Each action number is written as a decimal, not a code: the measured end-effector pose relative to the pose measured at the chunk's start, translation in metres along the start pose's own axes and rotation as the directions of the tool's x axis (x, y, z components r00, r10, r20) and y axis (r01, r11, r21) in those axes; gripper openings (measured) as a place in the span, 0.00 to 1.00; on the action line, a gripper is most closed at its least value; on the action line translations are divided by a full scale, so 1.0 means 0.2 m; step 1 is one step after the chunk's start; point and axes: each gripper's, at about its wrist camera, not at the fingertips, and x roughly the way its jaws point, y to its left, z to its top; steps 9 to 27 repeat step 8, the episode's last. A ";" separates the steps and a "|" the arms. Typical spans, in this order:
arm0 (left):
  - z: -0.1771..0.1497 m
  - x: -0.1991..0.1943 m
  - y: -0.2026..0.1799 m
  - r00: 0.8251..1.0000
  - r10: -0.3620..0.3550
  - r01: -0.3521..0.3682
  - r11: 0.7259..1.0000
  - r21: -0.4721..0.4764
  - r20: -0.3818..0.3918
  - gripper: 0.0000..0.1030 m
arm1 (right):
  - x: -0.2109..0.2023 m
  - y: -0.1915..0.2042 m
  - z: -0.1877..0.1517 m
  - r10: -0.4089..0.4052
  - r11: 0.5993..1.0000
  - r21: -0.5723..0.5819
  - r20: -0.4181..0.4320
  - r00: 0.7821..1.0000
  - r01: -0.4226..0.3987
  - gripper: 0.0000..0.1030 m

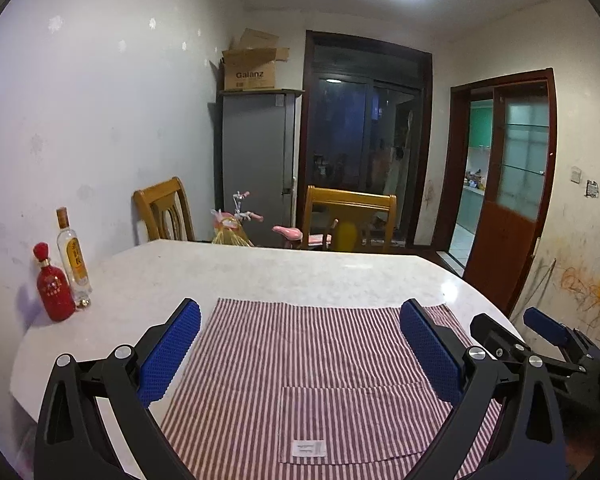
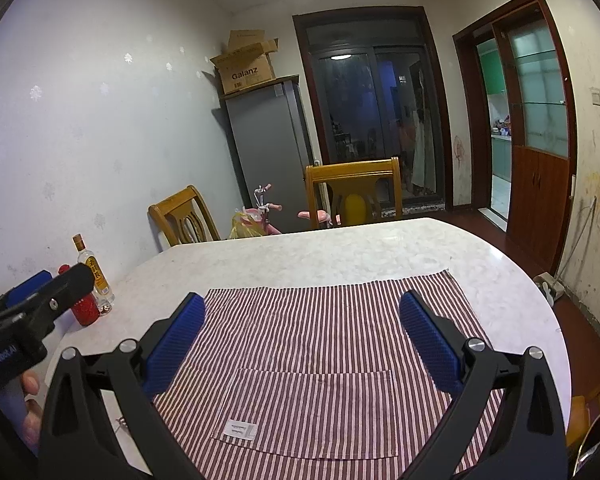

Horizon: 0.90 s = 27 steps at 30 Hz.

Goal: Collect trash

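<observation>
1. The landmark is the red-and-white striped cloth (image 1: 300,376) with a sewn pocket and a small white label, lying flat on the pale marble-look oval table (image 1: 284,272).
2. Left of the cloth, at the table's wall-side edge, a squat red bottle with a round red stopper (image 1: 54,286) stands upright, just beside a taller clear glass bottle with a yellow label (image 1: 73,258).
3. The left gripper (image 1: 300,344) hovers over the cloth's near half, its blue textured pads (image 1: 171,354) spread wide apart with nothing between them.
4. The right gripper (image 2: 302,338) hangs over the same cloth, jaws likewise wide apart and empty; in the left wrist view it shows beyond the cloth's right edge.
5. In the right wrist view a hand (image 2: 30,404) holding the left gripper's handle shows left of the cloth.
6. Beyond the cloth's far edge, two wooden chairs (image 1: 350,216) stand at the table.
7. No trash is visible on the cloth or table in either view.
</observation>
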 end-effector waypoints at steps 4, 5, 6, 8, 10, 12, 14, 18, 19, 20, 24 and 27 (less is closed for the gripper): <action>0.00 0.01 -0.02 1.000 0.008 -0.008 1.000 0.028 -0.013 0.94 | 0.01 0.00 -0.01 0.000 1.000 -0.002 -0.003 1.000 0.000 0.95; 0.00 0.02 -0.02 1.000 0.011 -0.010 0.999 0.031 -0.021 0.94 | 0.01 0.00 -0.01 0.000 1.000 -0.001 -0.003 1.000 0.000 0.95; 0.00 0.02 -0.02 1.000 0.012 -0.011 0.999 0.033 -0.025 0.94 | 0.01 0.00 -0.01 0.000 1.000 0.000 -0.004 1.000 0.000 0.95; 0.00 0.03 -0.02 0.999 0.009 -0.008 1.000 0.028 -0.036 0.94 | 0.02 0.00 -0.01 0.001 1.000 0.002 -0.007 1.000 -0.001 0.95; 0.00 0.03 -0.02 0.999 0.009 -0.008 1.000 0.028 -0.036 0.94 | 0.02 0.00 -0.01 0.001 1.000 0.002 -0.007 1.000 -0.001 0.95; 0.00 0.03 -0.02 0.999 0.009 -0.008 1.000 0.028 -0.036 0.94 | 0.02 0.00 -0.01 0.001 1.000 0.002 -0.007 1.000 -0.001 0.95; 0.00 0.03 -0.02 0.999 0.009 -0.008 1.000 0.028 -0.036 0.94 | 0.02 0.00 -0.01 0.001 1.000 0.002 -0.007 1.000 -0.001 0.95; 0.00 0.03 -0.02 0.999 0.009 -0.008 1.000 0.028 -0.036 0.94 | 0.02 0.00 -0.01 0.001 1.000 0.002 -0.007 1.000 -0.001 0.95; 0.00 0.03 -0.02 0.999 0.009 -0.008 1.000 0.028 -0.036 0.94 | 0.02 0.00 -0.01 0.001 1.000 0.002 -0.007 1.000 -0.001 0.95; 0.00 0.03 -0.02 0.999 0.009 -0.008 1.000 0.028 -0.036 0.94 | 0.02 0.00 -0.01 0.001 1.000 0.002 -0.007 1.000 -0.001 0.95; 0.00 0.03 -0.02 0.999 0.009 -0.008 1.000 0.028 -0.036 0.94 | 0.02 0.00 -0.01 0.001 1.000 0.002 -0.007 1.000 -0.001 0.95; 0.00 0.03 -0.02 0.999 0.009 -0.008 1.000 0.028 -0.036 0.94 | 0.02 0.00 -0.01 0.001 1.000 0.002 -0.007 1.000 -0.001 0.95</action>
